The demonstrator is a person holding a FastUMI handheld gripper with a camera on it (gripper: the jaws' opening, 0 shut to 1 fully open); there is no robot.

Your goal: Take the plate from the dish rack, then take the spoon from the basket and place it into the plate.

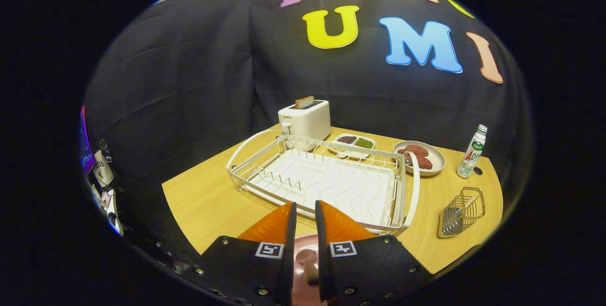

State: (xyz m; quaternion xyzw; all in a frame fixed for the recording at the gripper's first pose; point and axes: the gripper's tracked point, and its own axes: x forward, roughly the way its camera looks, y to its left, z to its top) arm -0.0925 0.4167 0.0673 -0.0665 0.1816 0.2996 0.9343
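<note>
My gripper (306, 203) hangs above the near edge of the wooden table (208, 197), its fingers a narrow gap apart with nothing pressed between them. Through that gap, below the fingers, I see a pink plate (303, 244). A spoon (310, 268) with a pale handle lies in it; the fingers cover most of the plate. Just beyond the fingertips stands the white dish rack (326, 183), with nothing in it. The small wire basket (461, 211) stands to the right of the rack, near the table's edge, and looks bare.
Behind the rack stand a white toaster (305, 119) with a slice in it, a small tray of beans (355, 144) and a plate of reddish food (421, 157). A bottle (472, 152) stands at the far right. Equipment sits off the table's left side.
</note>
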